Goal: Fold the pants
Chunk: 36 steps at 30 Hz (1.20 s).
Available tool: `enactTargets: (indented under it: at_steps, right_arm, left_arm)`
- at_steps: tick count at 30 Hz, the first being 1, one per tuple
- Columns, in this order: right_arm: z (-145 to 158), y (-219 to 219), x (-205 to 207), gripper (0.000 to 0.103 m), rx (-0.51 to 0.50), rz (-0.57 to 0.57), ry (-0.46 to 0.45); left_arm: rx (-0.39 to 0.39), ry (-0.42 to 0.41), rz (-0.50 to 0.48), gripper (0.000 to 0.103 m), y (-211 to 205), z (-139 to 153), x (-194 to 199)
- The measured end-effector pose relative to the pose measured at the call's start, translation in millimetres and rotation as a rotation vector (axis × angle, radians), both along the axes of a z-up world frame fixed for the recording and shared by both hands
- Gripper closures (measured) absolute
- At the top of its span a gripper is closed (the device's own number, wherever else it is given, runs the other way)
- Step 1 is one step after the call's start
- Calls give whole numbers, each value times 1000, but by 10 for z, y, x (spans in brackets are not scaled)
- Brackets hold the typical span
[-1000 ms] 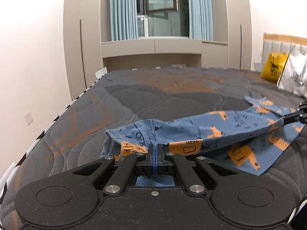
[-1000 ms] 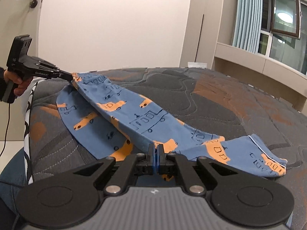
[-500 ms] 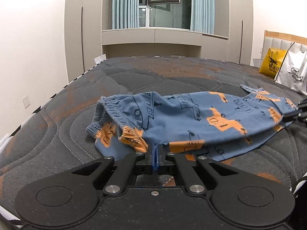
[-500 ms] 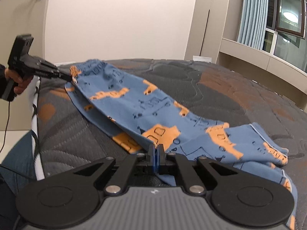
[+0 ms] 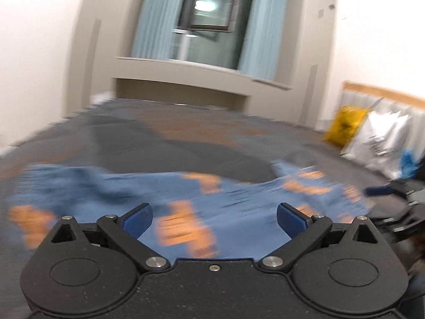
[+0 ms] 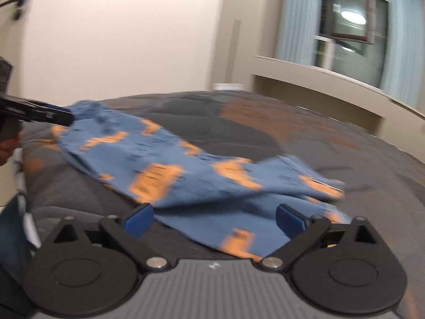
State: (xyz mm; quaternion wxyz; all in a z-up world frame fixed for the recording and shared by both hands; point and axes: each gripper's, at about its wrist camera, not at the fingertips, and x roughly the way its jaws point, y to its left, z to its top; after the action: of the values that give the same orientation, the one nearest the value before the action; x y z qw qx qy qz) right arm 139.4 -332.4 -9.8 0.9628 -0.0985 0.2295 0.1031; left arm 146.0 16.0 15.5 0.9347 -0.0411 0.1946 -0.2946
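Note:
The blue pants with orange prints [image 5: 233,202] lie folded lengthwise on the grey quilted mattress [image 5: 159,143]; they also show in the right wrist view [image 6: 202,175]. My left gripper [image 5: 213,219] is open and empty, its blue pads apart just above the near edge of the cloth. My right gripper [image 6: 213,219] is open and empty over the cloth's near edge. The right gripper shows at the right edge of the left wrist view [image 5: 393,199]. The left gripper shows at the left of the right wrist view [image 6: 45,114], its tip at the waistband end. Both views are blurred.
A yellow bag [image 5: 345,127] and a white bag [image 5: 377,143] lean against the headboard at the right. A window ledge and cabinets [image 5: 202,79] stand beyond the bed's far end. A white wall and door [image 6: 106,40] lie past the bed's side edge.
Both grippers have opened and let go of the pants, which now lie on the mattress. Both cameras have tilted up and pulled back slightly.

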Motion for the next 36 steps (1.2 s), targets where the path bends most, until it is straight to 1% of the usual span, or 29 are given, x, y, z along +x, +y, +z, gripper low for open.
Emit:
enactTargets:
  at_steps: [3,5,8,9,11,13,14,15,16,17,18,20,22,23,24,25,26,27,29,30,32,33,34,36]
  right_arm:
    - [75,-451,54,2,41,-126,34]
    - [127,-809,175,2,120,-189,77]
    - [170,-1233,457,2,248,-190,158]
    - [182,-1341,595,2,287,-185,179]
    - [204,-1465,858,2,327,-168,218]
    - [274,-1467,1142,3,347,-139,240]
    - [331,-1438,1301,6,353,-113,245]
    - [372,-1393,1429,12,354,-98,247]
    - [422,-1314,1567,16,357,-85,251]
    - [464,-1231,1726,22,365,-77,268]
    - [493,-1153,1847,25,371,-71,290]
    - [503,-959,2128,26,380,-56,341]
    - [452,-767,2377,28,371,-75,413]
    - [400,-684,2485,31,362,-92,455]
    - [343,-607,2585,36,353,-112,491]
    - [291,-549,2657,40,347,-127,516]
    - [243,-506,2730,52,336,-141,537]
    - [187,-475,2754,75,314,-161,553]
    - [125,-405,2782,101,230,-230,529]
    - [114,-402,2782,102,218,-242,512]
    - [178,-499,2675,102,282,-259,470]
    - [239,-542,2592,102,293,-261,428]
    - [336,-608,2460,102,308,-264,366]
    - [521,-752,2157,103,358,-276,269]
  left_arm:
    - [-59,37,-111,3,-490,16,118]
    - [-74,89,-173,4,-825,2,217]
    - [-95,174,-226,8,-1197,-90,397]
    - [-98,204,-232,9,-1301,-137,469]
    - [-108,275,-216,13,-1415,-204,609]
    - [-138,345,-199,20,-1465,-274,729]
    - [-154,369,-194,26,-1480,-299,770]
    - [-161,382,-190,32,-1504,-316,800]
    - [-163,387,-189,36,-1514,-331,817]
    - [-168,393,-193,44,-1527,-344,833]
    - [-177,407,-200,51,-1512,-353,850]
    - [-198,439,-221,53,-1510,-371,886]
    - [-208,454,-229,53,-1512,-364,902]
    - [-204,462,-232,53,-1539,-370,917]
    - [-199,469,-229,56,-1550,-370,922]
    - [-192,477,-225,61,-1568,-375,936]
    - [-182,486,-224,79,-1581,-377,947]
    - [-167,497,-221,103,-1598,-382,961]
    - [-149,512,-207,103,-1622,-381,974]
    - [-145,504,-207,103,-1627,-366,961]
    - [-126,462,-213,103,-1639,-293,918]
    - [-114,435,-214,103,-1649,-256,902]
    - [-102,408,-216,103,-1652,-204,881]
    - [-88,367,-237,103,-1660,-93,832]
